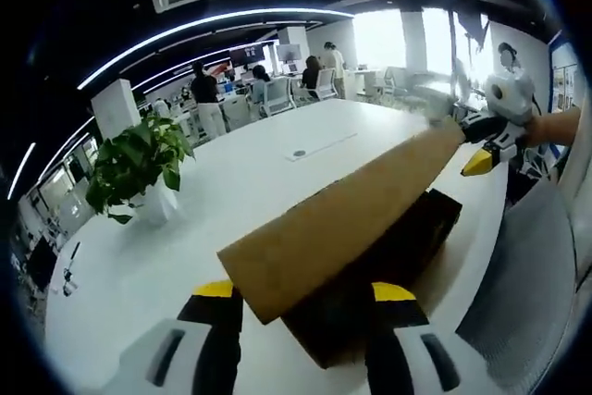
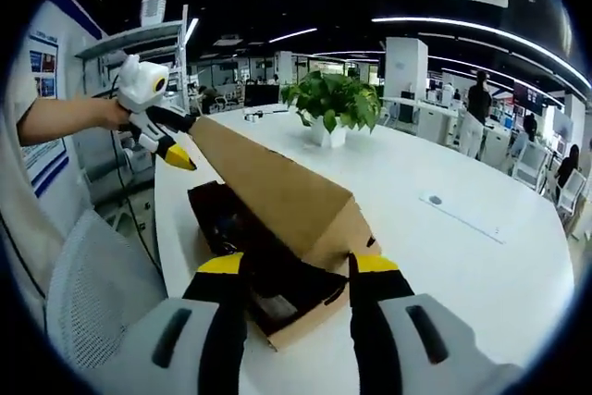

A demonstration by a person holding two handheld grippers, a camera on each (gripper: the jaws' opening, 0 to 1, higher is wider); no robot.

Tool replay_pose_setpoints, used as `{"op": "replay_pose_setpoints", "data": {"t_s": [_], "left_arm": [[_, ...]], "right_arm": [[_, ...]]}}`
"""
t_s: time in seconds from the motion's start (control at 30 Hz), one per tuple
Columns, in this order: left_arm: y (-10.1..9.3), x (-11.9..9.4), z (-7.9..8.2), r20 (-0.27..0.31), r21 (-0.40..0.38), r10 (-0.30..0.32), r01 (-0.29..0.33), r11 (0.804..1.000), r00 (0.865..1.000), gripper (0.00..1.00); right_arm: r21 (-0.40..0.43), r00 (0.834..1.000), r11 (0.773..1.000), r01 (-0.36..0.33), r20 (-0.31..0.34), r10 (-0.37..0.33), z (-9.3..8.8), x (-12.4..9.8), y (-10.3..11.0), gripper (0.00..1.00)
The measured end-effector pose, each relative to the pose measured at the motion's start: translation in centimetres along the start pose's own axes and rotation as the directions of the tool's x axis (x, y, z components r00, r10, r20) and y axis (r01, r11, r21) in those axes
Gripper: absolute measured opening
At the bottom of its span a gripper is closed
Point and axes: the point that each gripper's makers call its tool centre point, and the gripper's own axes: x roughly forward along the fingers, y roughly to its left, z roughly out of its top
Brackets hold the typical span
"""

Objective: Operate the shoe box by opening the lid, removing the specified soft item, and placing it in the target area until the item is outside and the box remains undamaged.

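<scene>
A brown cardboard lid point(image 1: 351, 219) is tilted up over the dark shoe box point(image 1: 407, 247) on the white table point(image 1: 222, 191). Its near end lies between the jaws of my left gripper point(image 1: 306, 290), which press on it from both sides. My right gripper point(image 1: 483, 147) holds the far end, in a person's hand. In the right gripper view the lid point(image 2: 277, 187) runs from my right gripper point(image 2: 298, 265) to the left gripper point(image 2: 169, 138). Under the lid, the box point(image 2: 268, 289) is open and dark inside; I cannot make out its contents.
A potted green plant point(image 1: 139, 168) stands on the table left of the box, and again in the right gripper view point(image 2: 331, 104). A grey mesh chair back point(image 2: 102, 293) is at the table's edge. People and desks are far behind.
</scene>
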Motion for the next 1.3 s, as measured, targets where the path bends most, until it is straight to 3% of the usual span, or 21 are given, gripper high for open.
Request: {"op": "replay_pose_setpoints", "data": {"t_s": [0.53,1.0,1.3], "left_arm": [[3.7,1.5,2.9,0.039,0.006,0.101,-0.101,0.995,0.994,0.36],[6.5,2.8,4.2,0.046,-0.004,0.162,-0.162,0.987,0.986,0.21],[8.0,3.3,4.6,0.023,0.038,0.188,-0.189,0.981,0.982,0.09]], "right_arm": [[-0.058,0.999,0.998,0.027,0.03,-0.025,2.4,0.9,-2.5,0.37],[-0.124,0.999,0.991,0.05,0.024,-0.047,3.4,1.7,-5.1,0.27],[-0.135,0.997,0.988,0.077,0.037,-0.073,3.8,1.9,-6.7,0.17]]}}
